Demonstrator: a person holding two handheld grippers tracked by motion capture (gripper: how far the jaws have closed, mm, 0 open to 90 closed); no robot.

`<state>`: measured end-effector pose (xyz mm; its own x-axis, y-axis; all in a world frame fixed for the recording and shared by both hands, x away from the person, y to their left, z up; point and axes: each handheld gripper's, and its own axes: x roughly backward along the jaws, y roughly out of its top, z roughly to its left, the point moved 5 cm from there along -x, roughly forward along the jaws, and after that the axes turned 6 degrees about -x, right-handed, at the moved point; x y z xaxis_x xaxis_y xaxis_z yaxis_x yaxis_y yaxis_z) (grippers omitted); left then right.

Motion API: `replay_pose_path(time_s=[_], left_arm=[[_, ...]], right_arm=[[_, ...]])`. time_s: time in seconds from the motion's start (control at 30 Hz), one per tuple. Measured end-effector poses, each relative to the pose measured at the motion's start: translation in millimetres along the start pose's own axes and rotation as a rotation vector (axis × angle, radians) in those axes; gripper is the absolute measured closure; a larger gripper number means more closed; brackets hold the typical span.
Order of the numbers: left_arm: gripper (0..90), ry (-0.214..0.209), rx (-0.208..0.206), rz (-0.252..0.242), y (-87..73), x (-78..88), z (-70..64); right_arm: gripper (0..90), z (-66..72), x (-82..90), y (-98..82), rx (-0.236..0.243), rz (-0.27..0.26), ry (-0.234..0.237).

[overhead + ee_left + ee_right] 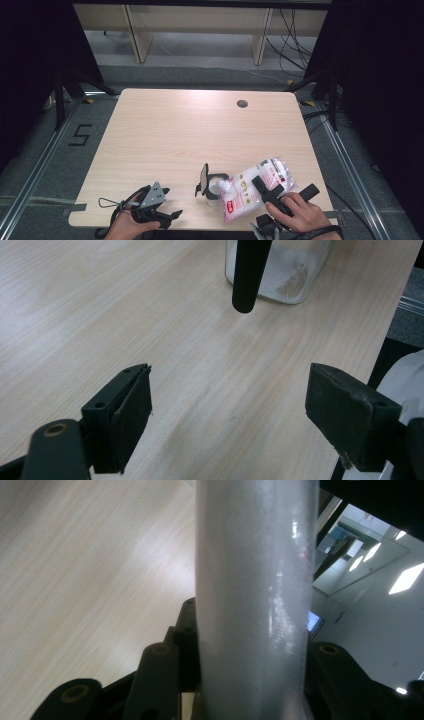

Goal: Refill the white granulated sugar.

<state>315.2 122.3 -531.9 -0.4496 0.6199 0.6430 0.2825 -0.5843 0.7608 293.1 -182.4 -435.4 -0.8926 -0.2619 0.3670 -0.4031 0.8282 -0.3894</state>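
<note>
right gripper (274, 192) clamps bag (252, 190) over jar (216, 187)

Beyond the small clear glass jar (216, 189) with its black hinged lid raised, the pale wooden table (200, 130) lies bare to its far edge. To the jar's right, the white plastic pouch (252, 192) (touching its rim) blocks passage; its left side is free.

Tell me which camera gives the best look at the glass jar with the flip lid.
The high view: the jar shows whole, lid swung open, with the bag's spout tipped at its mouth. The left gripper view catches just its lower part, white powder inside. In the right gripper view, the gripped bag blocks the line toward it.
</note>
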Motion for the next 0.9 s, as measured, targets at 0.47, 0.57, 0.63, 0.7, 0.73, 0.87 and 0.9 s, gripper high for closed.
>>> replay_pose_path(time_s=[0.47,0.57,0.63,0.7,0.73,0.87,0.9], left_arm=[[18.4,-0.001,0.0,0.0,-0.1,0.0,0.0],[18.4,0.001,0.0,0.0,0.0,0.0,0.2],[18.4,0.0,0.0,-0.001,0.1,0.1,0.0],[18.4,-0.005,0.005,-0.005,0.5,0.2,-0.7],[18.4,-0.002,0.004,-0.005,0.4,0.2,-0.5],[18.3,0.001,0.0,0.0,0.0,0.1,0.2],[18.4,0.001,0.0,-0.001,0.1,0.2,0.2]], right_arm=[[64.4,-1.0,-0.4,-0.5,0.018,-0.008,0.002],[64.5,0.7,0.2,-0.4,-0.007,0.0,0.005],[64.5,-1.0,-0.3,-0.5,0.018,-0.009,0.003],[64.5,-0.7,-0.1,-0.7,0.016,-0.009,0.005],[64.6,-0.6,-0.2,-0.9,0.015,-0.01,0.005],[64.7,-0.1,-0.4,-1.2,0.012,-0.009,0.007],[64.7,-0.2,-0.4,-1.2,0.012,-0.009,0.007]])
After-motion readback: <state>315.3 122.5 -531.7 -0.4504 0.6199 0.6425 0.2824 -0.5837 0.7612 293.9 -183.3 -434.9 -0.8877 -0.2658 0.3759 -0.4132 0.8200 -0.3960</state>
